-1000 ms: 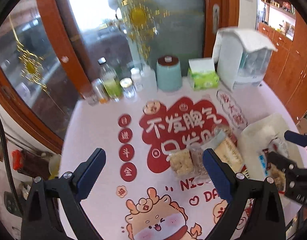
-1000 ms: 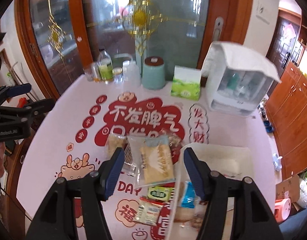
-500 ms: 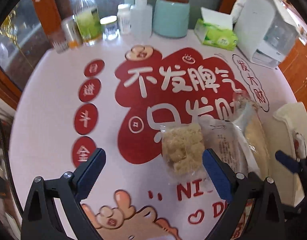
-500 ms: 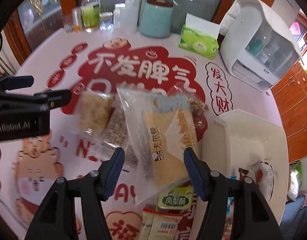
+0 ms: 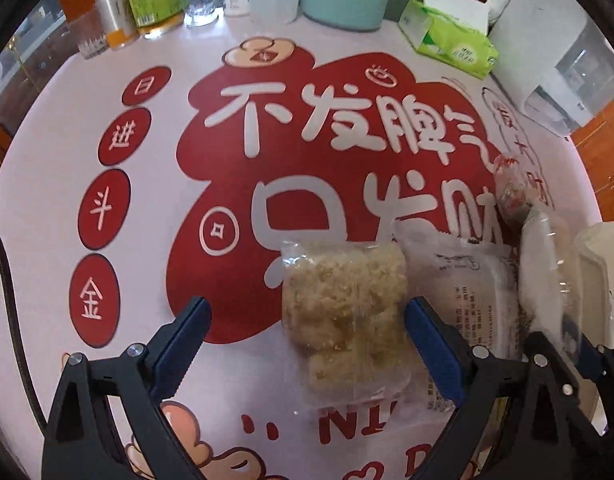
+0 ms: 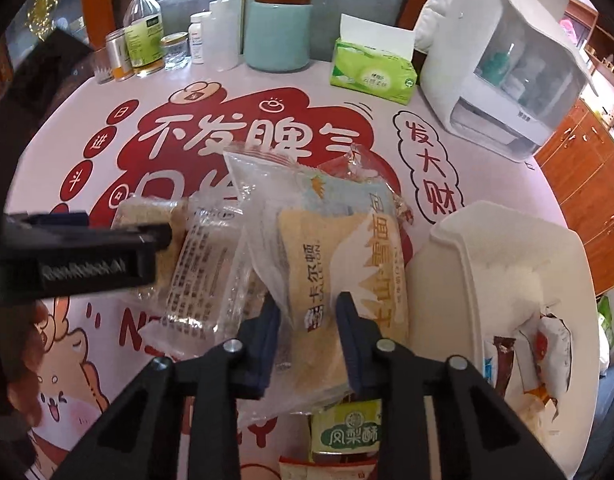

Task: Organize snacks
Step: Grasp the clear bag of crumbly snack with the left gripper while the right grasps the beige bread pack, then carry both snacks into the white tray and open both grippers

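Observation:
My left gripper is open, low over the table, with the clear pack of pale crumbly cakes between its fingers, nearer the right one. My right gripper is shut on the bread packet with the yellow label. Beside it lie a clear printed packet and the crumbly cakes. A green pastry packet lies below the bread. The white bin at the right holds several snack packets. The left gripper shows in the right wrist view.
At the table's far edge stand bottles and jars, a teal canister, a green tissue pack and a white dispenser. The round table has a red and white printed cover. Wooden cabinets are at right.
Both grippers came down and forward to the snack pile. My right gripper closed from wide open onto the bread packet. My left gripper stayed open and now straddles the crumbly cakes.

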`<state>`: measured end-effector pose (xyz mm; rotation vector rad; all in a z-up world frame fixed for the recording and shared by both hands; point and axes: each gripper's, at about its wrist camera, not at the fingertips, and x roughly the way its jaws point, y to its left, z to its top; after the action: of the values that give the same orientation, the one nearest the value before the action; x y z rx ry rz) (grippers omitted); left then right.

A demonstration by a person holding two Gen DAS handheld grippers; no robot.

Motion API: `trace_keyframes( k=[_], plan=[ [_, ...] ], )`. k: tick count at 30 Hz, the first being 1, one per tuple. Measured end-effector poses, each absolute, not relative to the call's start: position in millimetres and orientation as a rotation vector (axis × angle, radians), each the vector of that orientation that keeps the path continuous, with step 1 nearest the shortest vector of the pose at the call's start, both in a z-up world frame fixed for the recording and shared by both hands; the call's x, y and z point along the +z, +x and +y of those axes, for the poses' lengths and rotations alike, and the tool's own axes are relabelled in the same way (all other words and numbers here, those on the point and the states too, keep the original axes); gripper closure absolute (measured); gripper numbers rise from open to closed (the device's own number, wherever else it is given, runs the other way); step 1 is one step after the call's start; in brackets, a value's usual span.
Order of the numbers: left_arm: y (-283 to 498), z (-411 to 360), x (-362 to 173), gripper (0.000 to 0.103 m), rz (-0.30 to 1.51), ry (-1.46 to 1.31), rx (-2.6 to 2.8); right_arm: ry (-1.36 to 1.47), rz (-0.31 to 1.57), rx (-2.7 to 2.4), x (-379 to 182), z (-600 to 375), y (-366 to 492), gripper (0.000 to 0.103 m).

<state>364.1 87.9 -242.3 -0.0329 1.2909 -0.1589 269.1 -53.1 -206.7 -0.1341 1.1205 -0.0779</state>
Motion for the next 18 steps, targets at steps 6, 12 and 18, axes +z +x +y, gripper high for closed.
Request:
trace_keyframes(
  k=[6, 12, 18],
  plan=[
    [358, 87, -248, 0.051, 1.274, -0.004, -0.137, -0.130, 1.110, -0.076, -206, -54, 269, 0.080],
    [346, 96, -234, 0.061, 1.270, -0.016, -0.113, -0.148, 1.089, -0.065, -202, -52, 266, 0.085],
    [313, 116, -183, 0.061, 1.184, -0.042, -0.104, -0.099, 1.043, -0.029, -175, -55, 253, 0.089]
  ],
)
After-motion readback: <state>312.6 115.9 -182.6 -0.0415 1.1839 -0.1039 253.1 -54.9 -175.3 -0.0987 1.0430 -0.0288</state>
